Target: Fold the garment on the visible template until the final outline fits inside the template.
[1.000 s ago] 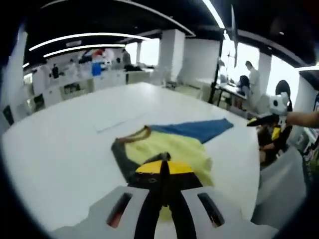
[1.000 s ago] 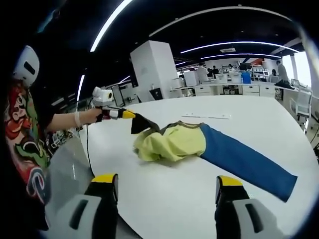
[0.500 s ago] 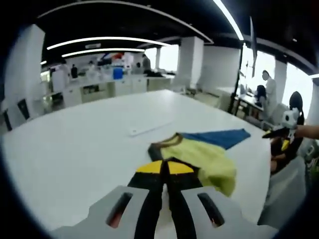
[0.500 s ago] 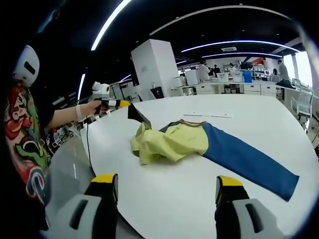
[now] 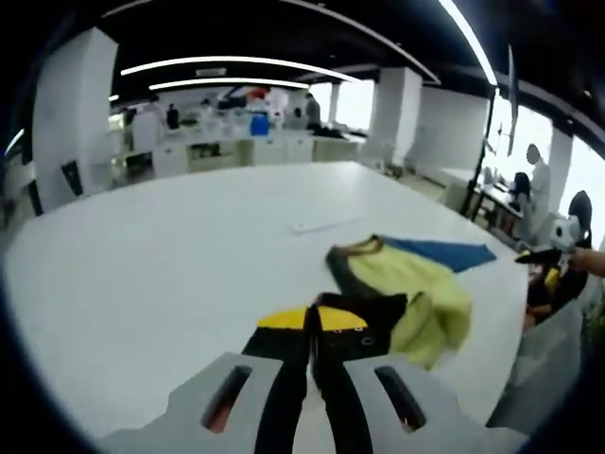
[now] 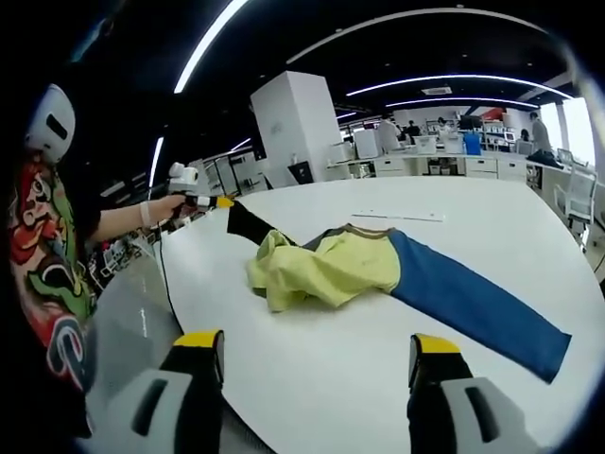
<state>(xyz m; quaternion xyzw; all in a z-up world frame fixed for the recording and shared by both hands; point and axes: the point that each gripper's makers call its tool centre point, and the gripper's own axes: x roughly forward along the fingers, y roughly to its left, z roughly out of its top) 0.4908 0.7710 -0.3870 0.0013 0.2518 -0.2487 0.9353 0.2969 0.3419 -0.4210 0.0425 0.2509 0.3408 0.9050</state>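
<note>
Lifted farther toward the counter's edge, the dark cuff [image 6: 244, 223] hangs clenched in the left tool [image 6: 225, 201]. Across the white counter [image 6: 397, 378] the yellow-and-blue garment [image 6: 378, 274] sprawls crumpled, sleeve stretched out. Right tool [image 6: 317, 355] hovers released at the near edge.

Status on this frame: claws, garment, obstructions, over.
Left claw shut on dark sleeve, lifting it. Right claw open, holding nothing. Yellow-and-blue long-sleeved garment bunched on white table. No obstruction seen.
</note>
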